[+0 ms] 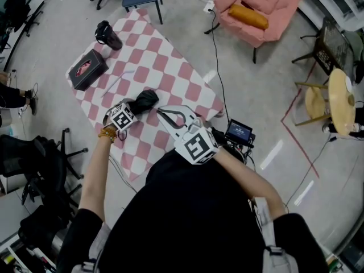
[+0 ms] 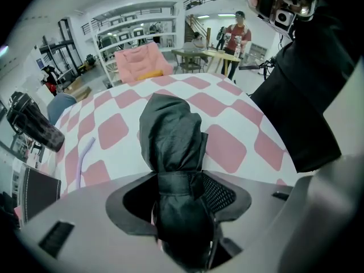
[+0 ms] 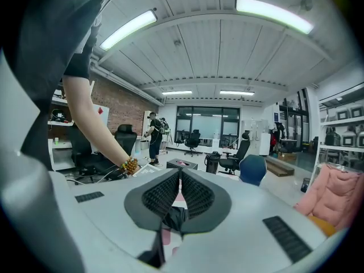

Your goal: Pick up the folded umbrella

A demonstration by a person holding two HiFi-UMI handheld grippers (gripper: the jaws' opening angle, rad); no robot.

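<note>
Head view, near edge: person's black shirt (image 1: 187, 209) fills the bottom of the frame, both forearms reaching forward.

Right gripper (image 1: 161, 111): held near level above the near edge of the tabletop (image 1: 182, 73), which carries a pink-and-white checked cloth. Right gripper view shows the 2 pads meeting at their tips, clenched, nothing between them.

Left gripper (image 2: 181, 182): pointing steeply down over the folded umbrella (image 1: 145, 101). Left gripper view shows the jaws spread wide with the umbrella's strapped near end between them; a gap shows on each side, so the pads are not pressing on it. Released, straddling the umbrella. Bead bracelet (image 1: 107, 133) on that wrist.

Folded umbrella: black, in its sleeve, lying on the checked cloth near the near-left part of the tabletop, far end angled away from the left gripper.

Also on the tabletop: 1 black tissue box (image 1: 88, 69) at the left edge, 1 dark tumbler (image 1: 108, 34) at the far corner, 1 lilac straw (image 1: 116, 79) between box and umbrella.

Beyond the tabletop: pink armchair (image 1: 261, 7) with an orange cushion (image 1: 248, 16).
</note>
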